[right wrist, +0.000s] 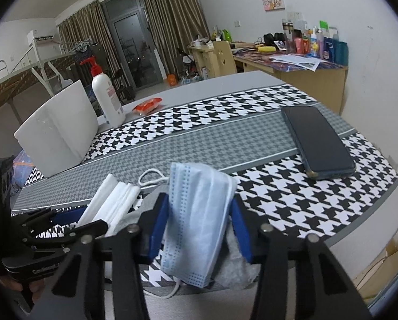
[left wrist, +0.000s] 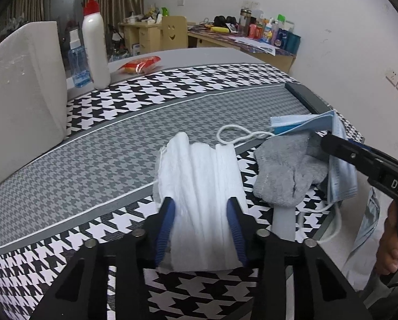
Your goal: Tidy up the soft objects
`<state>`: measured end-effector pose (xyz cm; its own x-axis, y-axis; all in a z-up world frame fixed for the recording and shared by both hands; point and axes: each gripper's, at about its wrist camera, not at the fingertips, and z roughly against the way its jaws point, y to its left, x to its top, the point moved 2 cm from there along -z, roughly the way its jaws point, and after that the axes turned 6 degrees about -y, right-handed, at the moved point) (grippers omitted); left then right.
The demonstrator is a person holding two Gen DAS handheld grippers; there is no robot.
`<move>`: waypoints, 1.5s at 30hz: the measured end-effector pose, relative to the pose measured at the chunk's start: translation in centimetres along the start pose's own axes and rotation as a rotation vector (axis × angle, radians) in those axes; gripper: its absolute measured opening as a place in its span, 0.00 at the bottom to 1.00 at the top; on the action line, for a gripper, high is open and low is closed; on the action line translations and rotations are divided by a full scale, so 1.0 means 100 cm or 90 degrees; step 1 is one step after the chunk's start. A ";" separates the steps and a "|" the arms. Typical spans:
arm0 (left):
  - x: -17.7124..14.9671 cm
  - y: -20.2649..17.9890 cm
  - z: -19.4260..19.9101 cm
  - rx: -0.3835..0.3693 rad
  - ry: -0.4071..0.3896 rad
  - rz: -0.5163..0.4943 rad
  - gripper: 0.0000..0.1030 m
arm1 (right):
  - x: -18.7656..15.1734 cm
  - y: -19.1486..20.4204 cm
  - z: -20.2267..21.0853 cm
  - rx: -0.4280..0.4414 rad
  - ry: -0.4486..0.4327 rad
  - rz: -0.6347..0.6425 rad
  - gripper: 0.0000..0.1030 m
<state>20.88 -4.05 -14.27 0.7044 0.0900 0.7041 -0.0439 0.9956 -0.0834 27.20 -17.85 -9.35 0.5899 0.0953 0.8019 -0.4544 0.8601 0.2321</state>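
Masks pinched at the near edge of the surface, one in each gripper.

Left gripper (left wrist: pixel 201 208) pinched the white mask (left wrist: pixel 199 186) across its pleats; right gripper (right wrist: pixel 200 208) pinched the blue mask (right wrist: pixel 199 213), with a grey cloth (left wrist: pixel 287 170) between them on the houndstooth surface (left wrist: pixel 118 144). Both masks looked light, limp and prone to sag, so a mid-body hold seemed safer than the ear loops. Lower ends of each mask and most of the cloth were hidden behind the fingers.

White mask (left wrist: pixel 199 200) lies left of towel (left wrist: pixel 287 170), phone (right wrist: pixel 319 141) behind.
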 end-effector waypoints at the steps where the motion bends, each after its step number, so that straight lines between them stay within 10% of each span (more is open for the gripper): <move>1: 0.000 0.001 0.000 0.002 0.001 0.000 0.30 | 0.000 0.000 0.001 -0.001 0.000 0.000 0.41; 9: -0.002 0.013 0.005 -0.005 -0.002 0.030 0.10 | 0.005 0.005 0.016 -0.009 -0.022 0.013 0.30; 45: 0.026 0.034 0.092 -0.002 -0.145 0.017 0.10 | 0.030 0.057 0.048 0.010 -0.101 0.064 0.30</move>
<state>16.04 -0.18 -6.26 0.5249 0.1211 0.8425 -0.0578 0.9926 -0.1066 23.22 -15.05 -3.00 0.4286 0.0993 0.8980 -0.5174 0.8418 0.1539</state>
